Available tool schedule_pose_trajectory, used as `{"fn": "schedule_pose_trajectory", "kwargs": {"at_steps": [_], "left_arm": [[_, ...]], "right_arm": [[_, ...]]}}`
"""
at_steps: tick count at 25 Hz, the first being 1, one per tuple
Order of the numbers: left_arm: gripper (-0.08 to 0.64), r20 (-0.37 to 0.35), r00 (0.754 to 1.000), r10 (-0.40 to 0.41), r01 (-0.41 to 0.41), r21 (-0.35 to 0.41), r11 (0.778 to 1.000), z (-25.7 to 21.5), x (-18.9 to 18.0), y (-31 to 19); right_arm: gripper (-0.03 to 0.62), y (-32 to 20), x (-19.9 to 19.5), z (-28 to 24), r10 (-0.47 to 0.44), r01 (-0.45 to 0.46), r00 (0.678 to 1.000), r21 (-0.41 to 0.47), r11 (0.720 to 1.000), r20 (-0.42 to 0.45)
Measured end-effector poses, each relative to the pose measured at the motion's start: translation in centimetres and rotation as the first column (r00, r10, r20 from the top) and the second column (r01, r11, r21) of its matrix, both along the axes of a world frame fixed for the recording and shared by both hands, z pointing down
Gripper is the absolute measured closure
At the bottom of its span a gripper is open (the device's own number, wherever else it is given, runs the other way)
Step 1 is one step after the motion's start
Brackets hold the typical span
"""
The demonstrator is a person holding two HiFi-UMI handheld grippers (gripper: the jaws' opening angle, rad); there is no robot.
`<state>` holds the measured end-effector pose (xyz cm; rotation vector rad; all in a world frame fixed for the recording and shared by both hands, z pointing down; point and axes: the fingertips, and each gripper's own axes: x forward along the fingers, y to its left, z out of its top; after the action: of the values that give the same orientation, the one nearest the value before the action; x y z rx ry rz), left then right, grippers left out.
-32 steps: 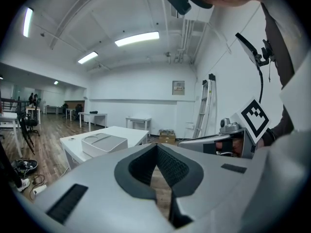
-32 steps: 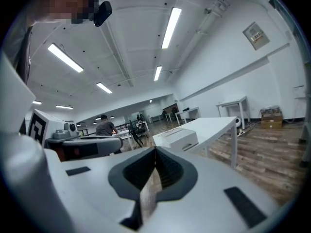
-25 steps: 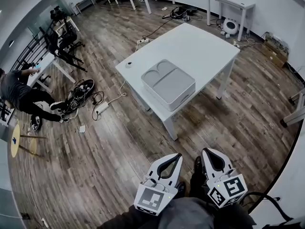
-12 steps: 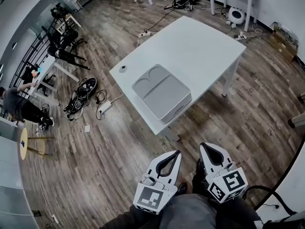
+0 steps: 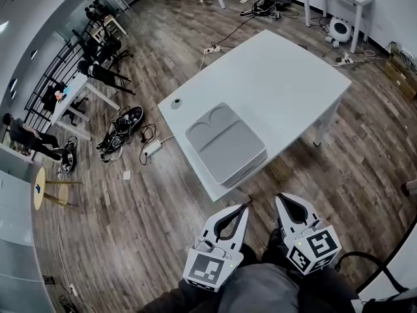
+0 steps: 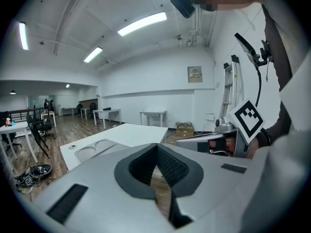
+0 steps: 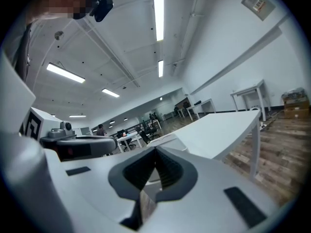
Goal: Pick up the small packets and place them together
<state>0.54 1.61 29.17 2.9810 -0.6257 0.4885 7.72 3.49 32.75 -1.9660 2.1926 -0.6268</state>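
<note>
No small packets show in any view. Low in the head view, my left gripper and right gripper are held side by side over the wooden floor, both pointing at the near corner of a white table. Each is shut with nothing between its jaws. In the left gripper view the left gripper has its dark pads meeting at the tip, and the table lies beyond. In the right gripper view the right gripper is also shut.
A flat grey box with two round recesses in its lid sits at the table's near corner, with a small round object beside it. Cables and a power strip lie on the floor left. Chairs and a person are far left.
The table and grey box have drawn nearer and lower in the head view as both grippers travelled toward them. Both jaws stayed shut.
</note>
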Motion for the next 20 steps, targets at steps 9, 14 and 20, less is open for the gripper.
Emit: {"fn": "schedule_pose_trajectory", "kwargs": {"at_steps": [9,14,20], "left_arm": [[0.572,-0.009,0.999,-0.04,0.04,0.014,0.999,-0.2,0.8,-3.9],[0.572,-0.011,1.0,-0.009,0.009,0.025,1.0,1.0,0.7,-6.5],[0.572,0.013,0.999,0.034,-0.034,0.016,0.999,2.2,0.1,-9.5]], "right_arm": [[0.591,-3.8,1.1,0.0,-0.031,0.031,1.0,0.012,0.999,-0.006],[0.591,-6.3,1.1,1.3,0.004,-0.004,1.0,0.025,1.0,-0.006],[0.591,-8.7,0.5,3.5,0.056,-0.056,0.997,0.002,0.998,0.046]]}}
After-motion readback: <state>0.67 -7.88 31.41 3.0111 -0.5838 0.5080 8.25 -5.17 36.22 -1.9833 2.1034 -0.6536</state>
